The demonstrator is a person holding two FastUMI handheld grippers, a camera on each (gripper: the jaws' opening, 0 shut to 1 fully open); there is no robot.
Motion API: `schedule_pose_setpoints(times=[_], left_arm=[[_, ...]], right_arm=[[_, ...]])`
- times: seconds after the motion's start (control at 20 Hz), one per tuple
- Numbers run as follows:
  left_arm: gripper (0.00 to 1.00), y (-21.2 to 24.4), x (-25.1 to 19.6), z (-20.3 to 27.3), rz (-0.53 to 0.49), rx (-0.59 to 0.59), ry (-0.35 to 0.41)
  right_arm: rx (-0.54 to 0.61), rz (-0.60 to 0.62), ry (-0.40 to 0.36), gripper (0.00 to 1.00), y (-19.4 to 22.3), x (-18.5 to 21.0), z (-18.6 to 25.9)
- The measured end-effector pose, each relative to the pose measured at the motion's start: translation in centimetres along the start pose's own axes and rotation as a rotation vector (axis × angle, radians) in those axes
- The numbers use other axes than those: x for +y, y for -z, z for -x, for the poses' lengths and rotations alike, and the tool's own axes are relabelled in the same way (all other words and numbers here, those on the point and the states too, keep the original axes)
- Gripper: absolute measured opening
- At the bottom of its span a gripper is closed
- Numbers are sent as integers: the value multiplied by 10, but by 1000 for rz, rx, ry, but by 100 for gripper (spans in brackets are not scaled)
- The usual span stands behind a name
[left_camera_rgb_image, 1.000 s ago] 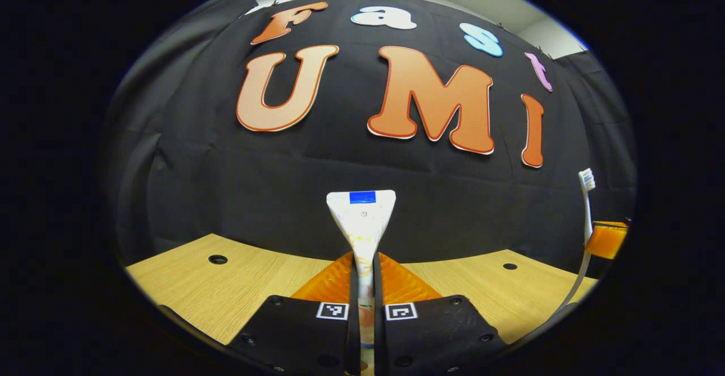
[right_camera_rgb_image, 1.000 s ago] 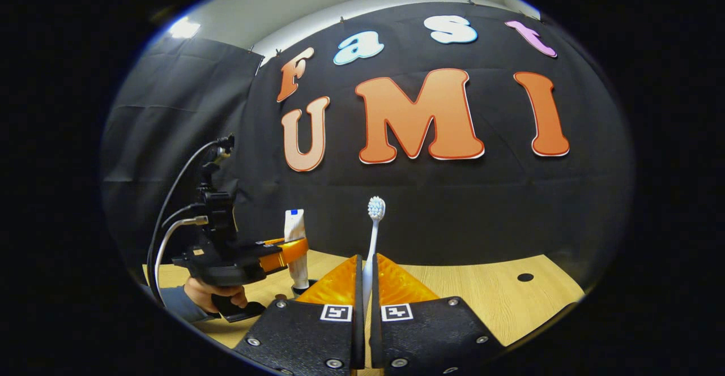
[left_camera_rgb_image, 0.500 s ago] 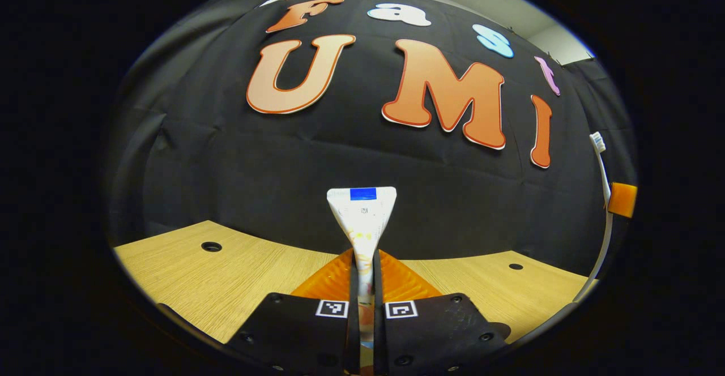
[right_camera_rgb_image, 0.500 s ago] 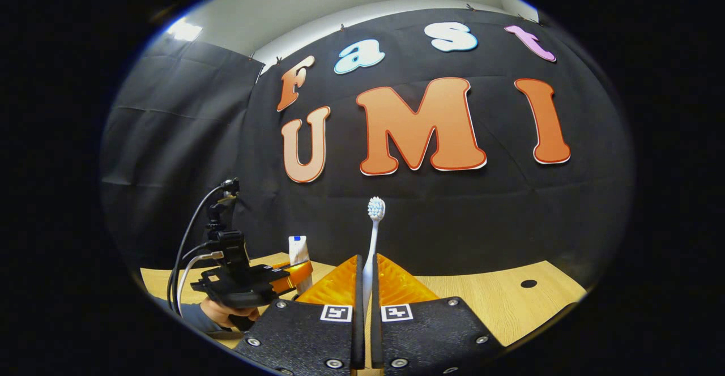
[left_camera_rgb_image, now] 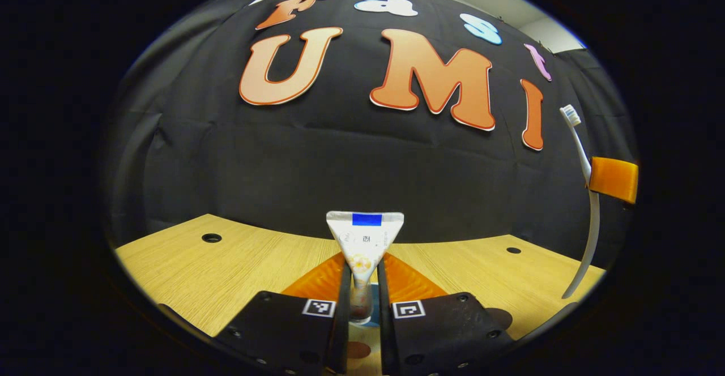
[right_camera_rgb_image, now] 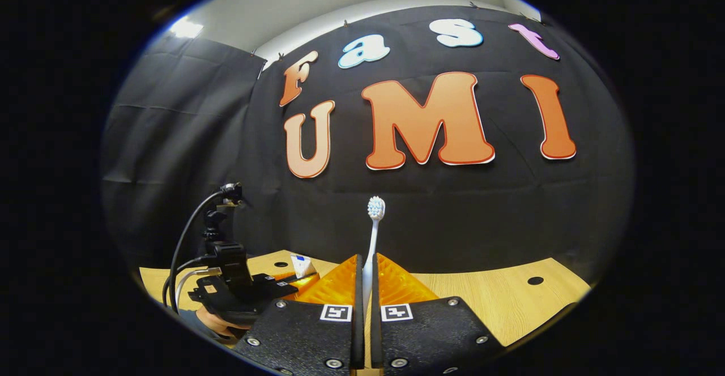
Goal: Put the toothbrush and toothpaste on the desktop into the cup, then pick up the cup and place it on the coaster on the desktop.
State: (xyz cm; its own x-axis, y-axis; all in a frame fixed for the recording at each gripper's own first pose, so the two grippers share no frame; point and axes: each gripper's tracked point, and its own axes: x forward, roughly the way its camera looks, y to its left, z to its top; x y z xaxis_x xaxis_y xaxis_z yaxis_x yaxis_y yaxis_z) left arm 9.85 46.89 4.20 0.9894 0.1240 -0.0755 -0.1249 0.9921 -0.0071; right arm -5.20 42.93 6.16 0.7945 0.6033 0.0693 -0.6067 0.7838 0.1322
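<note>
Partly hidden toothpaste (left_camera_rgb_image: 364, 240) between fingers (left_camera_rgb_image: 338, 308)

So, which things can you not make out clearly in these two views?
- Toothpaste tube, left gripper view: its lower end is hidden between the left gripper fingers.
- Toothbrush, right gripper view: its handle is hidden between the right gripper fingers.
- Cup: whether the round shapes below the tube are one, I cannot tell.
- Hand: cut off by the edge.
</note>
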Motion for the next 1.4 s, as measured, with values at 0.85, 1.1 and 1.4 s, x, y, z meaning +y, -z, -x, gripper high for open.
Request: schedule_pose_setpoints(times=[0.85,1.1,1.4], left_arm=[[100,-147,29,82,-50,-398,-49],[100,-165,30,79,-49,-376,-59],[97,-184,44,73,-39,-289,-67]], right_arm=[[-130,-115,-87,5,-12,29,-54],[-133,-119,-106,5,-14,39,-81],[-105,-123,-134,4,-4,57,-112]])
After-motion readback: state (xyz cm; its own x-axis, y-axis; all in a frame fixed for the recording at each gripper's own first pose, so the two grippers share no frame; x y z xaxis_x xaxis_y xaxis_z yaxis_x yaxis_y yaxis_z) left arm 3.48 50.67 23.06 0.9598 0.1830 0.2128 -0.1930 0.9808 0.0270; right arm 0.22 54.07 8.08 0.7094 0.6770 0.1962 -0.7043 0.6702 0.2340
